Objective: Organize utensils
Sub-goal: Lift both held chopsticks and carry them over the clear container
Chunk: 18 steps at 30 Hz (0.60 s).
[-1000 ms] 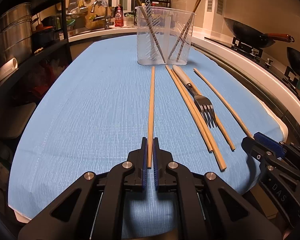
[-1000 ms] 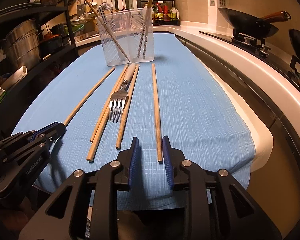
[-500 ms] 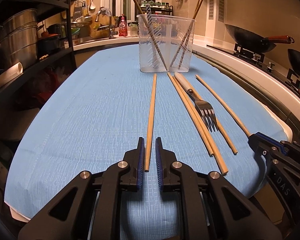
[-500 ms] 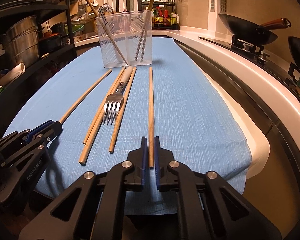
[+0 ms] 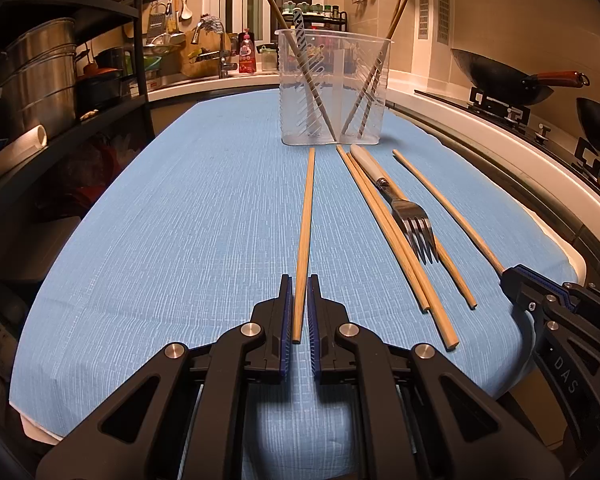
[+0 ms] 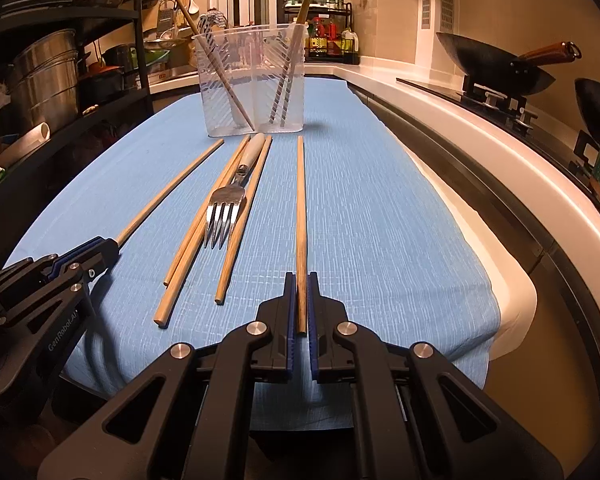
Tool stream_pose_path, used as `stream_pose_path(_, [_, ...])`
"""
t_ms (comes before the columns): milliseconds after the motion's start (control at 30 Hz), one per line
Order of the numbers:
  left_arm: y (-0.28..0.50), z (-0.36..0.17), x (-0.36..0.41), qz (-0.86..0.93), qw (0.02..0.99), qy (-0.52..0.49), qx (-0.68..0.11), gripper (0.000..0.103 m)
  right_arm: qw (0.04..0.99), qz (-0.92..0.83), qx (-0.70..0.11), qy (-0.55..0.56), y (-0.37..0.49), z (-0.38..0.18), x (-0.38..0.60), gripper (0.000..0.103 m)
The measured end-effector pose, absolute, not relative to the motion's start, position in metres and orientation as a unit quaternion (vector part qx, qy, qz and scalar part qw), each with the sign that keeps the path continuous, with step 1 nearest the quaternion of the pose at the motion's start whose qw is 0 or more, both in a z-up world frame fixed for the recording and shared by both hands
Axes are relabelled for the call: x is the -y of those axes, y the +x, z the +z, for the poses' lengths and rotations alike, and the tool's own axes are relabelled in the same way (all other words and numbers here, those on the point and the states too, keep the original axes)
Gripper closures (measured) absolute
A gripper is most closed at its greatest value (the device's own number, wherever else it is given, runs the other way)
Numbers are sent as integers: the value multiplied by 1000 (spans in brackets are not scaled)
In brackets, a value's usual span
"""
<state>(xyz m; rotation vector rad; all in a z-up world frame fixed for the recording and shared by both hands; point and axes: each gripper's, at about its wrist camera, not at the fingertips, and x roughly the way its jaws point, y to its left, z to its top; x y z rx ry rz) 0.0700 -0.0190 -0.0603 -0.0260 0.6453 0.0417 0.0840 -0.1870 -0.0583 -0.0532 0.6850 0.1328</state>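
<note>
A dim kitchen under warm light: a blue cloth (image 5: 204,208) covers the table, with a clear holder (image 5: 334,92) at its far end, at twelve o'clock from both cameras. A shelf (image 5: 60,80) of steel pots stands at nine o'clock and a wok (image 5: 500,76) on the stove at two o'clock.

Each hand has a chopstick lined up. The left tongs (image 5: 299,312) sit nearly together around the near end of the left chopstick (image 5: 305,220), a thin gap showing on either side, so I judge the grip not quite made. The right tongs (image 6: 300,308) are clamped on the near end of the right chopstick (image 6: 300,208), which runs straight away toward twelve o'clock. Both sticks appear to lie flat on the cloth, tips near the holder's foot.

To do this well: finish pinching the left stick before lifting. With so little of each end held, the long free part will droop or swing, so raise slowly and keep the wrists steady. Tip each stick upright over the holder's rim, then let go low. The holder has a partition and already carries chopsticks; aim for those compartments.

Between the two held sticks, three more chopsticks (image 6: 196,236) and a fork (image 6: 225,212) lie side by side, touching, its tines toward the tongs.
</note>
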Motion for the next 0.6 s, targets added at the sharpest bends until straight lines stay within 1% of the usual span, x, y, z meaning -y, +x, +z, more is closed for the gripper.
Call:
stream_pose_path(167, [70,-60,18,21,948,-13,-318,95,940,65,-334,-26,83,-59,185,98])
stream_pose_path(200, [70,-61,18,20,948,-13,-318,97,940,65,-333,-26,82,-59,185,98])
stream_pose_path(300, [70,-61,18,22,948,-9,-318,98,942,53,-331,-29,80,-58,185,98])
stream_pose_path(433, [66,-56,12,24,949,-21,-313,98,949,53,-309,-36,71,-48,184,98])
stream_pose_path(600, [55,-40,6,25,957,-27,-288,98,954,50,-296,-26,67,-28,191,98])
